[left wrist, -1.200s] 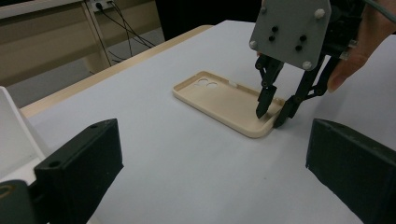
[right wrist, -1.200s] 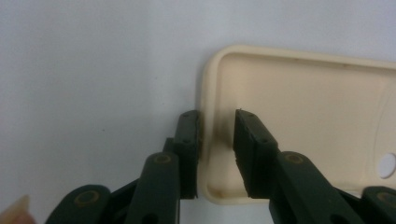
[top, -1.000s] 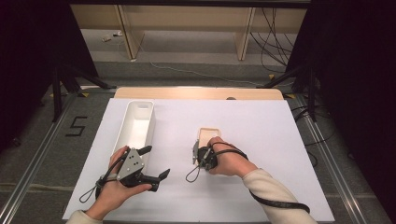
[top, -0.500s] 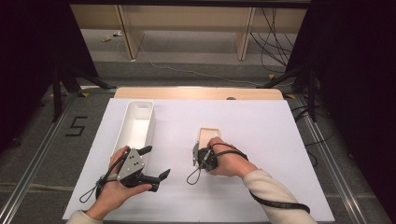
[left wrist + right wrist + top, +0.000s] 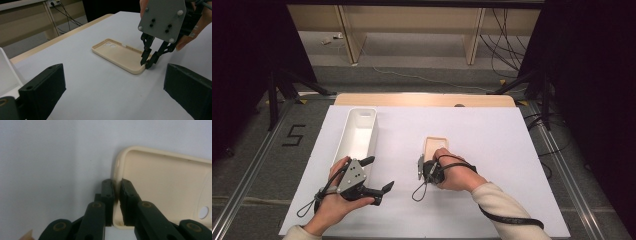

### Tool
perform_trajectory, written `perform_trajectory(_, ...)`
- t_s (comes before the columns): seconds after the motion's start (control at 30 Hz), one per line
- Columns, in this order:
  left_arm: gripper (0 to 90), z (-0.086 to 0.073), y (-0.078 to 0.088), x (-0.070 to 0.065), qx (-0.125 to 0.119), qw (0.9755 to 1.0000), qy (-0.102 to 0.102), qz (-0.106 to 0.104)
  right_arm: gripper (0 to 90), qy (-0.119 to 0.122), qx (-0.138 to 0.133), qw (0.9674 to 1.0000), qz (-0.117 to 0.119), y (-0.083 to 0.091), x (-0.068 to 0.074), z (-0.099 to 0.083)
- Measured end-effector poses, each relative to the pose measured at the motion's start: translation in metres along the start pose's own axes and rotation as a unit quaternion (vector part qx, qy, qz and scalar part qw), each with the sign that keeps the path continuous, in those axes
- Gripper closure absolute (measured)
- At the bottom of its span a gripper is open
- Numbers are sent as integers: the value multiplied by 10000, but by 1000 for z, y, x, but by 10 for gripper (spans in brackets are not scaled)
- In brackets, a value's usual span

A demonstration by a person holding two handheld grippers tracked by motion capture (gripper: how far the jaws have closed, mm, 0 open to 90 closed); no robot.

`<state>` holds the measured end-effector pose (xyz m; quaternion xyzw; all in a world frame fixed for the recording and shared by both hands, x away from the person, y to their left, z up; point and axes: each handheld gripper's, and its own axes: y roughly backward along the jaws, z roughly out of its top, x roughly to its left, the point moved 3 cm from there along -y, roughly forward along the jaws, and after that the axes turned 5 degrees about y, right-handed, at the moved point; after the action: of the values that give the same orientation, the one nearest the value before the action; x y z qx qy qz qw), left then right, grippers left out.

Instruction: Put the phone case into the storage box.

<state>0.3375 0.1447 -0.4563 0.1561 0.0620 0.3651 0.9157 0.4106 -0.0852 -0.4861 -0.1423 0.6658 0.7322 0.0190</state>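
Jaws of the right gripper (image 5: 116,192) have just been closing and now pinch the thin side wall of the cream-coloured, shallow rectangular plastic phone case (image 5: 120,54), one pad outside the rim and one inside, near a rounded corner. That case lies flat and open side up on the white table surface (image 5: 512,150) at the centre of the high view, its camera cut-outs at the far end. At lower left, the left gripper (image 5: 379,175) rests with jaws wide apart, beside the long white plastic tray (image 5: 357,135).
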Motion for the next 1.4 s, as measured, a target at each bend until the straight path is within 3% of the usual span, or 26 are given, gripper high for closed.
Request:
perform_trajectory(0.37,31,0,0,0,5,10000,5,6,838,-42,-99,9999,57,0,0,-2)
perform_trajectory(0.67,32,-1,0,1,13,10000,10,2,849,14,-155,9999,9,1,0,-3)
perform_trajectory(0.73,32,-1,0,1,12,10000,22,-3,853,-93,-212,9997,-12,2,1,-4)
perform_trajectory(0.8,31,-1,0,1,4,10000,26,-3,854,-12,-180,9998,-66,3,-2,-6)
perform_trajectory(1.03,32,-1,0,1,10,10000,25,8,860,-180,-424,9987,-209,20,-4,-8)
perform_trajectory(1.4,32,-1,-1,1,28,10000,29,24,863,-206,-772,9959,-415,40,2,-13)
